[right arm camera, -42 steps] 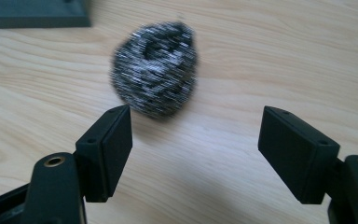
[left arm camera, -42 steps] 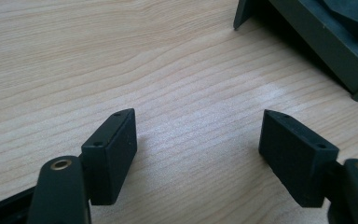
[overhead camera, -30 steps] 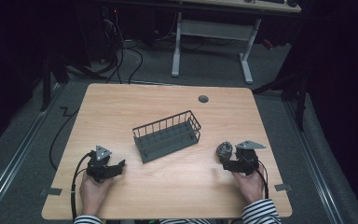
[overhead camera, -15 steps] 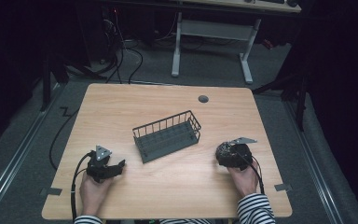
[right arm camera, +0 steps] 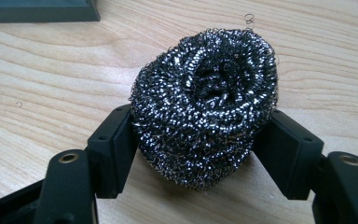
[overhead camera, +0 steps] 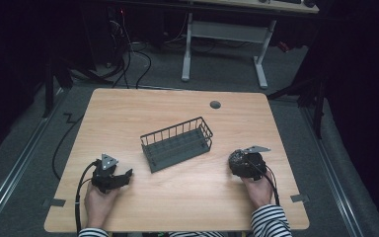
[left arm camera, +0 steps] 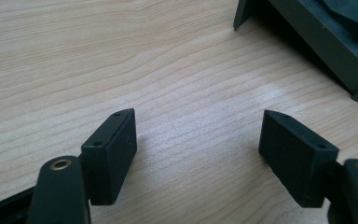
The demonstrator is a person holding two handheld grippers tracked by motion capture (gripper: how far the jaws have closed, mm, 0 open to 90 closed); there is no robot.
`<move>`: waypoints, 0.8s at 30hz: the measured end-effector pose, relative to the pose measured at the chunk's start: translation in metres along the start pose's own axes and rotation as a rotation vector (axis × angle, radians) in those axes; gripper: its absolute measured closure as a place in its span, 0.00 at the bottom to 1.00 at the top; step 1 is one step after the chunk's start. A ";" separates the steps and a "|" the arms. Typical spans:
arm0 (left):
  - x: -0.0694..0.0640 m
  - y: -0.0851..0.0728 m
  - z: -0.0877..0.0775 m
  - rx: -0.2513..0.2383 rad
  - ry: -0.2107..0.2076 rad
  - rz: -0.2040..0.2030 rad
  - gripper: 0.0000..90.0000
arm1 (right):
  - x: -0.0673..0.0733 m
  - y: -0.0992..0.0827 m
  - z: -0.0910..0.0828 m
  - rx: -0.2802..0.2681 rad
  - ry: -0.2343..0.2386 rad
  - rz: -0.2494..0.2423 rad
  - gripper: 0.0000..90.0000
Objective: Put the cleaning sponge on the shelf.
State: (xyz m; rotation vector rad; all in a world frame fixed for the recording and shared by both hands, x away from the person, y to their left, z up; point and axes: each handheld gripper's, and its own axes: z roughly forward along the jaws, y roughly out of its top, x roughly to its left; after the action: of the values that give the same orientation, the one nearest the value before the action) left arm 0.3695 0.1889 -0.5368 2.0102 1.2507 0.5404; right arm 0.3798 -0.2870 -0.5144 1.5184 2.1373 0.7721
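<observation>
The right gripper has just closed on the steel scourer at centre frame; its springy coils could slip free when lifted. The left gripper stands apart, empty.

Bright tabletop — dark surroundings (sharp)

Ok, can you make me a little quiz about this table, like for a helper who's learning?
1. True or false: the scourer lies in the basket.
2. Which gripper has the scourer between its jaws?
3. Is the left gripper open or shut?

Key:
1. False; it is on the table, apart from the basket.
2. The right gripper; its jaws have just been closing and press on the scourer's sides.
3. Open, with nothing between its jaws.
</observation>
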 end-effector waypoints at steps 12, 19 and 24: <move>0.000 0.000 0.000 0.000 -0.001 0.000 0.31 | 0.001 0.001 -0.013 -0.046 0.027 -0.009 0.40; 0.000 0.000 0.000 0.000 0.003 0.000 0.31 | 0.005 0.010 -0.024 -0.071 0.068 -0.013 0.40; 0.000 0.000 0.000 0.001 0.003 0.000 0.31 | 0.008 0.018 -0.028 -0.080 0.093 -0.025 0.40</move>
State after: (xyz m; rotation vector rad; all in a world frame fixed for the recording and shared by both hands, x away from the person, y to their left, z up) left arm 0.3695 0.1888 -0.5368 2.0109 1.2522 0.5433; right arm 0.3725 -0.2804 -0.4816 1.4380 2.1598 0.9250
